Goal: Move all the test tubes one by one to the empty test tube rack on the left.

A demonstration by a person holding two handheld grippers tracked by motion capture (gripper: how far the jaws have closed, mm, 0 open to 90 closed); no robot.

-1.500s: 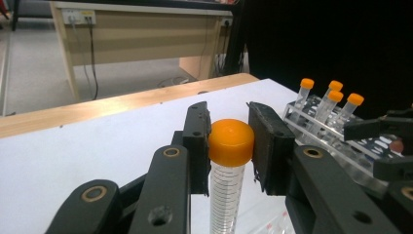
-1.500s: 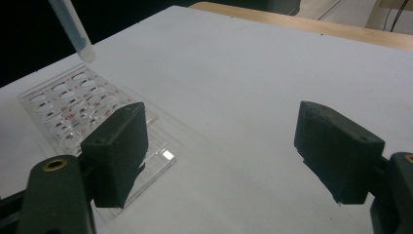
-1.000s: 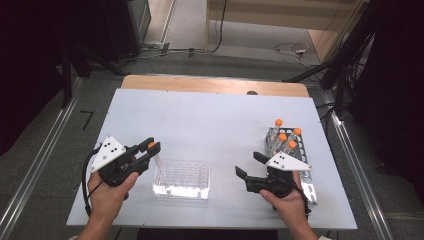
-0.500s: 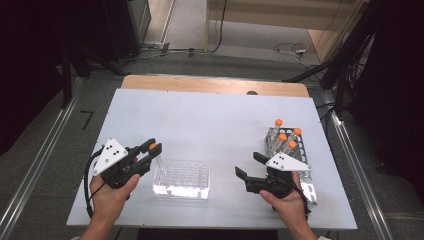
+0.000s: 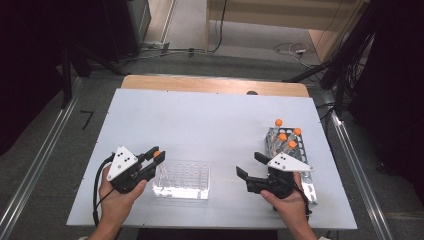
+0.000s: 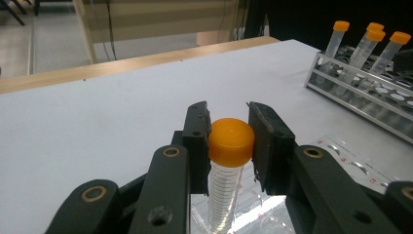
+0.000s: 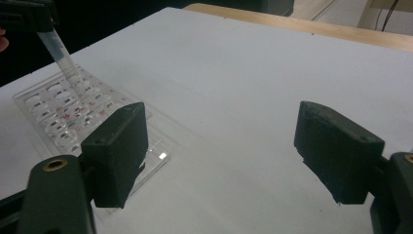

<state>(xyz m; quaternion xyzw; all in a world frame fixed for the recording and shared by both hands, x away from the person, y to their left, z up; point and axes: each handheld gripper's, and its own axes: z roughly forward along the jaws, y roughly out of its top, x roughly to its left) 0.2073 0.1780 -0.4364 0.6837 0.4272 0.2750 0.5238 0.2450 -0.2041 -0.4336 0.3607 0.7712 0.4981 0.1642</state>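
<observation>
Orange-capped clear tube (image 6: 229,161), graduated down its side, upright at lower centre of the left gripper view, pinched just below the cap. Clear plastic rack (image 5: 183,179), lying flat at lower centre of the high view. Metal rack (image 5: 292,152) at right, carrying four more orange-capped tubes (image 5: 283,137), tilted.

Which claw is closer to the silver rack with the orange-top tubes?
Right. The right claw is just beside the silver rack, on its left; the left claw is far across the table.
</observation>
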